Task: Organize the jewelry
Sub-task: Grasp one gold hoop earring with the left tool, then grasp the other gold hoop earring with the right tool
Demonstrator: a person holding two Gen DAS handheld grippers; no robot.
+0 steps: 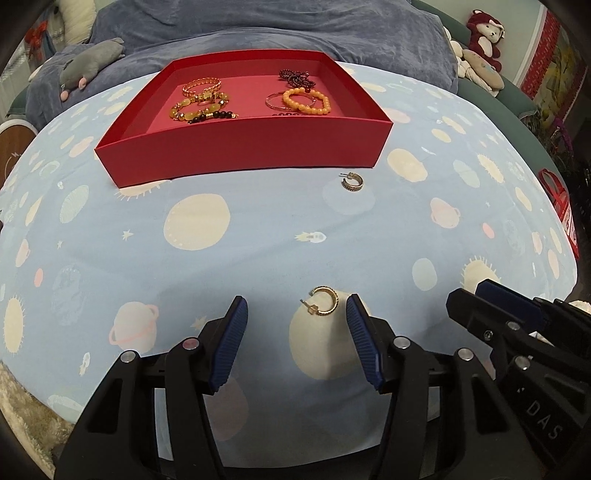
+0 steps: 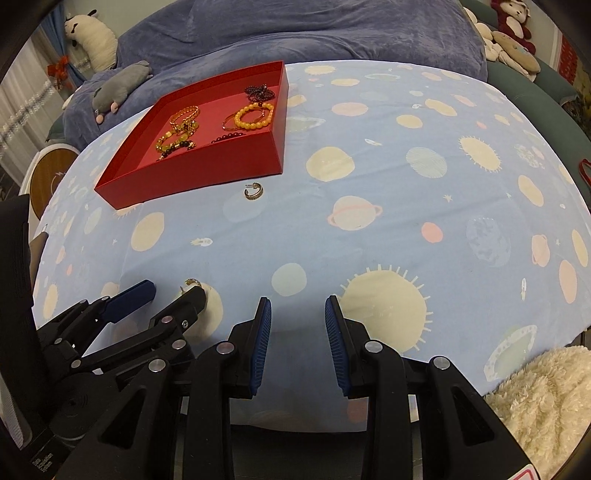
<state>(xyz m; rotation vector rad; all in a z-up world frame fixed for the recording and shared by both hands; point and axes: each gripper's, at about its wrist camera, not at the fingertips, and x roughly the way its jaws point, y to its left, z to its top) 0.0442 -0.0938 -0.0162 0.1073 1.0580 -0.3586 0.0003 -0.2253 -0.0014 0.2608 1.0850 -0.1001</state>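
My left claw (image 1: pixel 297 308) hangs low over the blue cloth (image 1: pixel 258 229) with planets printed on it, and its jaws stand about half open. Between them lies a gold hoop earring (image 1: pixel 322 301), close beside the right blue pad (image 1: pixel 360 339) and well apart from the left one; I cannot tell if that pad touches it, and the pads do not press on it. My right claw (image 2: pixel 298 308) is just beside the left one, to its right, also low over the cloth. Its jaws stand a little open, narrower than the left ones, and nothing is between them, only a printed yellow sun.

Farther out on the cloth lies a second hoop earring (image 1: pixel 352 182), darker, just in front of the near wall of the red tray (image 1: pixel 240 147). It does not seem to touch the tray. Inside the tray I see, on the left, a gold chain bracelet (image 1: pixel 201 85) and yellow and dark bead bracelets (image 1: pixel 199 110). On the right are an orange bead bracelet (image 1: pixel 306 100) with a thin bangle (image 1: pixel 275 102) beside it, and a dark red bead chain (image 1: pixel 297 77) behind.

Behind the tray lie a grey-blue blanket (image 1: pixel 277 33) and a grey plush animal (image 1: pixel 90 64).
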